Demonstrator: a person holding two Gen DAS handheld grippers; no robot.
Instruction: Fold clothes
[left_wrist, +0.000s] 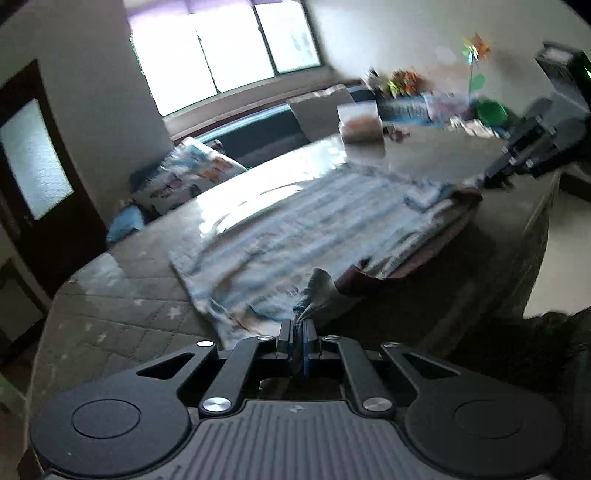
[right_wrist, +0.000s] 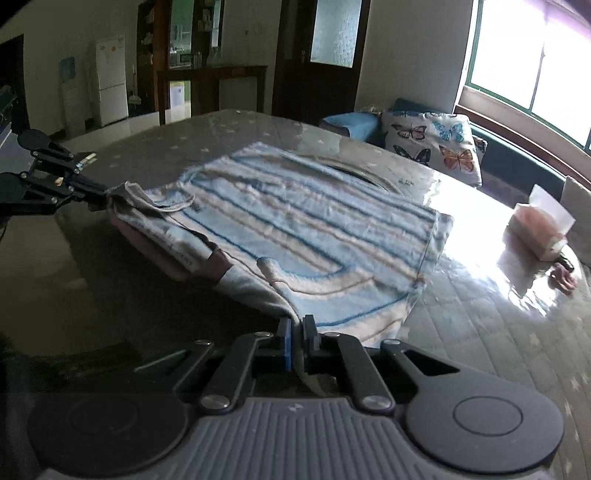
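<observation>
A blue, white and tan striped garment (left_wrist: 295, 229) lies spread on the table, also in the right wrist view (right_wrist: 295, 229). Its near edge is doubled over, showing a maroon layer (right_wrist: 177, 258) beneath. My left gripper (left_wrist: 298, 325) is shut on a bunched grey corner of the garment at the table's near edge; it also shows in the right wrist view (right_wrist: 99, 192). My right gripper (right_wrist: 297, 325) is shut on the opposite grey corner, and shows far right in the left wrist view (left_wrist: 495, 173).
The table (right_wrist: 480, 325) has a quilted grey cover under a shiny sheet. A tissue box (right_wrist: 539, 229) stands on it. A butterfly cushion (right_wrist: 432, 144) lies on a bench under the window. Clutter (left_wrist: 424, 99) lines the far side.
</observation>
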